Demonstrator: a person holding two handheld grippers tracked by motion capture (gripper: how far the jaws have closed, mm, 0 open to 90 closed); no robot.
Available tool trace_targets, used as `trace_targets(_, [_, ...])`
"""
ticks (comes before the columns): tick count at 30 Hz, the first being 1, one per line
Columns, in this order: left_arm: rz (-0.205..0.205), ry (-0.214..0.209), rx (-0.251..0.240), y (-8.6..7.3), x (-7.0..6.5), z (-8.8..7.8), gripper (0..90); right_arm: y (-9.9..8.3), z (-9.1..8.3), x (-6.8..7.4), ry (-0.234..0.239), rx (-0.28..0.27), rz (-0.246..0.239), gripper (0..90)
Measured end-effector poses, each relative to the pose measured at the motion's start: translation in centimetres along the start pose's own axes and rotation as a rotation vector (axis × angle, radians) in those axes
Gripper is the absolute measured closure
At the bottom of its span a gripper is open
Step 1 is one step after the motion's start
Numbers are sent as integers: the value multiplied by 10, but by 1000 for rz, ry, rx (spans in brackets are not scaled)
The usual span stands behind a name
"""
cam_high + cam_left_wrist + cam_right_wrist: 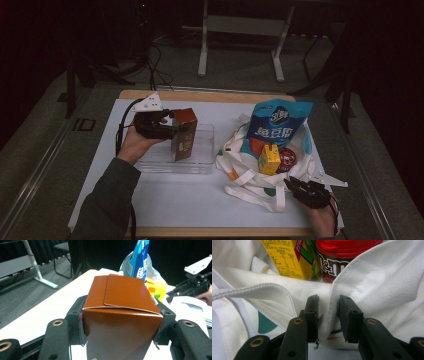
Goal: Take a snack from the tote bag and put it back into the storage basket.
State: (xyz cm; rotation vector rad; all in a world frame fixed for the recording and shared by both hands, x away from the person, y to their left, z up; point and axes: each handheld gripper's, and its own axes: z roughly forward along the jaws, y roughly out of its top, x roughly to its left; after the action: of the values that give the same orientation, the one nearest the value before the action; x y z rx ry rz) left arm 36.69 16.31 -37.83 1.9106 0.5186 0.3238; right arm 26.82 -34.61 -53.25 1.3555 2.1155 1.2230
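While the left gripper (pixel 122 340) clamps the brown carton (pixel 184 134) by its sides above the clear tray (pixel 205 150), the soft card may buckle and slip. Beyond it, the right gripper (pixel 328 315) pinches the tote bag (pixel 372 285) rim; tugging could topple the yellow carton (pixel 269 159) inside.

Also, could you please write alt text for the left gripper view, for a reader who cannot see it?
The left tool is shut on a brown carton, one black jaw pressed on each side of it. Behind the carton stand a blue snack bag and a yellow box, and the other tool shows at the right edge.
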Motion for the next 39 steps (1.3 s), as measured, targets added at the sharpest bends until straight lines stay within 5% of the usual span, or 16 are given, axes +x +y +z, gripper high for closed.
trace_targets(26, [20, -10, 170, -24, 16, -26, 417, 0, 0, 0, 1, -1, 5, 696])
trace_targets(30, [32, -53, 205, -28, 14, -19, 408, 0, 0, 0, 0, -1, 5, 697])
trace_targets(39, [-26, -123, 145, -26, 10, 12, 364, 0, 0, 0, 1, -1, 5, 696])
